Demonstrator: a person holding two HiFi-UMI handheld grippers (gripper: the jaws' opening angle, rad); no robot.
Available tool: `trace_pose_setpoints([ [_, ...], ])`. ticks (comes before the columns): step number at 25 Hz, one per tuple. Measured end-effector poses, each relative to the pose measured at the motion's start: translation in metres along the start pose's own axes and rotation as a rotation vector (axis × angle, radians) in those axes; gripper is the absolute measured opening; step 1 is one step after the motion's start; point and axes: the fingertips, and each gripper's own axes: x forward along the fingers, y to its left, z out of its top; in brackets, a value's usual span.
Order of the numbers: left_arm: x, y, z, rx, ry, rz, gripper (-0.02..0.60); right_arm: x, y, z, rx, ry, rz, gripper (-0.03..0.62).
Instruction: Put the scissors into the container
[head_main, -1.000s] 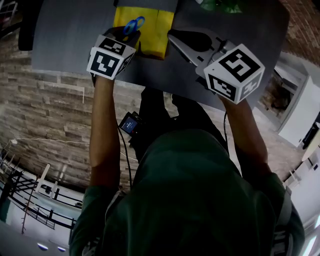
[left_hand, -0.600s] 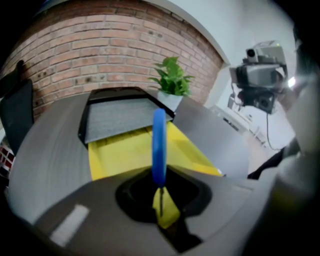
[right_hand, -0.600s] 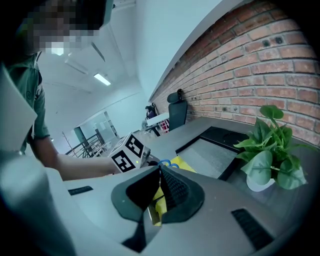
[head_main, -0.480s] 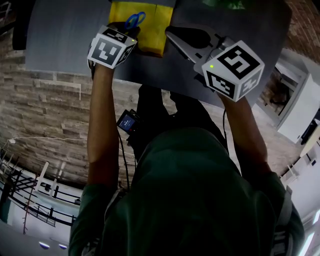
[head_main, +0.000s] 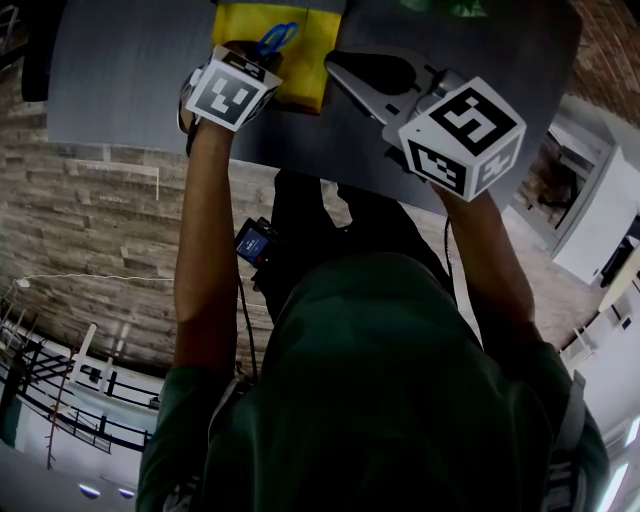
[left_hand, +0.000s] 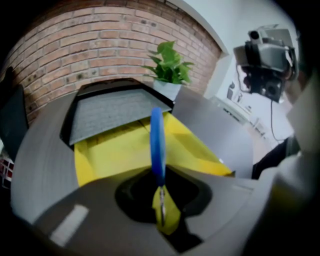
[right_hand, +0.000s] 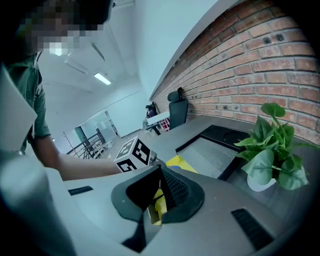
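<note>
— What's the layout on your feed?

— I'm seeing the gray table (head_main: 130, 90) first, with a dark tray (left_hand: 110, 107) at the back by the brick wall. The yellow container (head_main: 305, 60) sits just in front of that tray. A potted plant (left_hand: 170, 67) stands beyond both.

— And your grippers?

— My right gripper (right_hand: 159, 172) is closed on the container's edge, and yellow shows between its pads. My left gripper (left_hand: 159, 180) is clamped tight on the scissors (left_hand: 157, 140).

— Where are the scissors exactly?

— Their blue handle juts out past the jaw tips, over the yellow container. The blades lie back between the jaws, and the scissors aren't released yet.
</note>
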Motion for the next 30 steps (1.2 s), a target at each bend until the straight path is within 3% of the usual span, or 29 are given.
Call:
trace_pose_setpoints([
  [6, -0.002, 0.001, -0.001, 0.025, 0.001, 0.021, 0.043, -0.004, 0.001, 0.001, -0.002, -0.001, -0.001, 0.007],
  [14, -0.024, 0.005, 0.017, 0.012, -0.078, 0.039, 0.077, -0.007, 0.005, 0.009, -0.017, -0.010, 0.012, 0.008],
  [25, -0.079, 0.000, 0.037, 0.057, -0.120, 0.132, 0.081, -0.025, 0.016, 0.026, -0.057, -0.047, 0.029, 0.007],
  [30, -0.119, -0.012, 0.057, 0.088, -0.180, 0.194, 0.081, -0.042, 0.024, 0.036, -0.085, -0.081, 0.030, 0.008],
])
